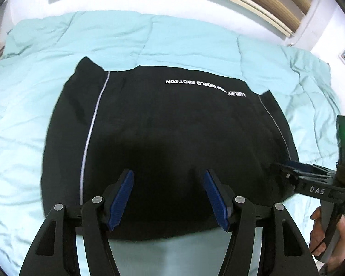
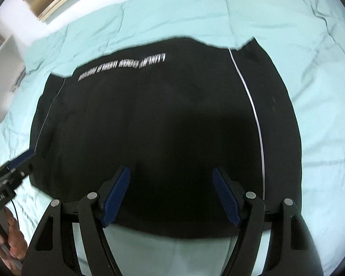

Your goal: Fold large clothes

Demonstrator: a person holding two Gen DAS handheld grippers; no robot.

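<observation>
A black garment with white side piping and a line of white lettering lies spread flat on a bed covered by a pale turquoise quilt. Bare quilt shows beyond its far edge and both side edges. The near hem runs just under both tools. The left tool hangs over the near middle of the cloth, jaws wide apart, gripping nothing. The right tool does likewise, jaws parted and empty, with open quilt beside the piped edge.
</observation>
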